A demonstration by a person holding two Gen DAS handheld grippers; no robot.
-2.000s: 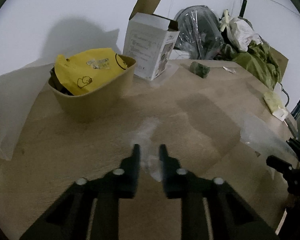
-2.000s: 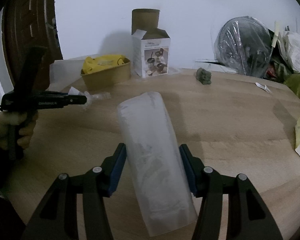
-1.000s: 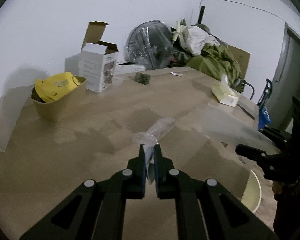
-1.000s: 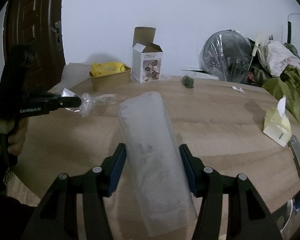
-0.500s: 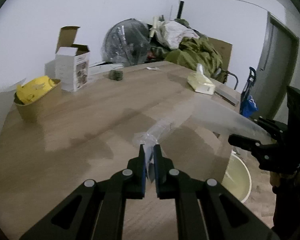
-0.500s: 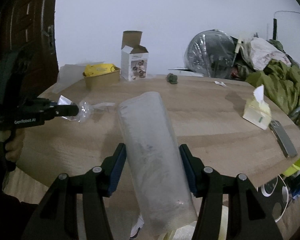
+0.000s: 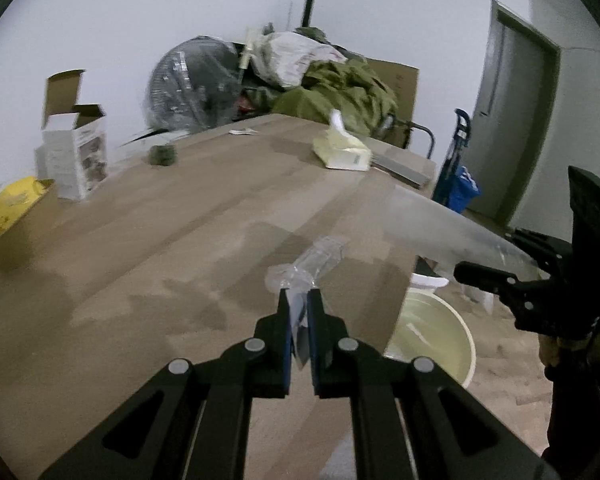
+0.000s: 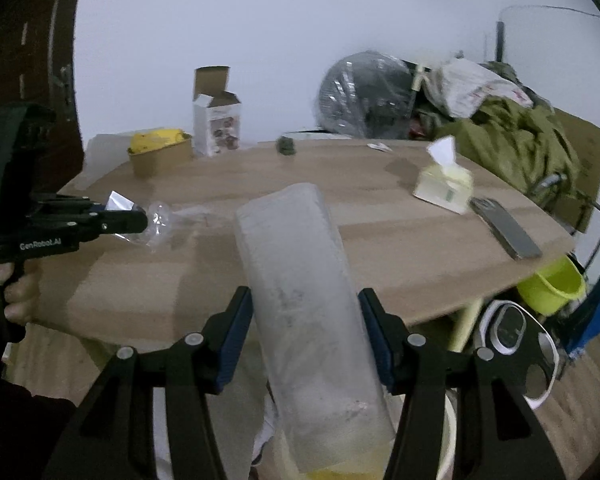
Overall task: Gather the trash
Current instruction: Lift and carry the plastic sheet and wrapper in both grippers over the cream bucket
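Observation:
My left gripper (image 7: pixel 299 295) is shut on a crumpled clear plastic wrapper (image 7: pixel 312 265) and holds it above the wooden table (image 7: pixel 160 240) near its edge; it also shows in the right wrist view (image 8: pixel 140 220) with the wrapper (image 8: pixel 160 222). My right gripper (image 8: pixel 306 304) is shut on a large frosted plastic tube (image 8: pixel 304 300), held beyond the table edge; the tube (image 7: pixel 448 232) also shows in the left wrist view. A pale yellow bin (image 7: pixel 440 340) stands on the floor below both grippers.
On the table are a tan bowl with a yellow bag (image 8: pixel 160 148), an open white box (image 8: pixel 216 120), a small green lump (image 8: pixel 286 146), a tissue pack (image 8: pixel 444 184) and a grey slab (image 8: pixel 508 232). A wrapped fan (image 8: pixel 364 96) and green cloth pile (image 8: pixel 520 136) lie behind. A green bucket (image 8: pixel 552 284) sits on the floor.
Both grippers have pulled back from the table with their loads and moved out over its edge. The floor and the pale yellow bin have come into view.

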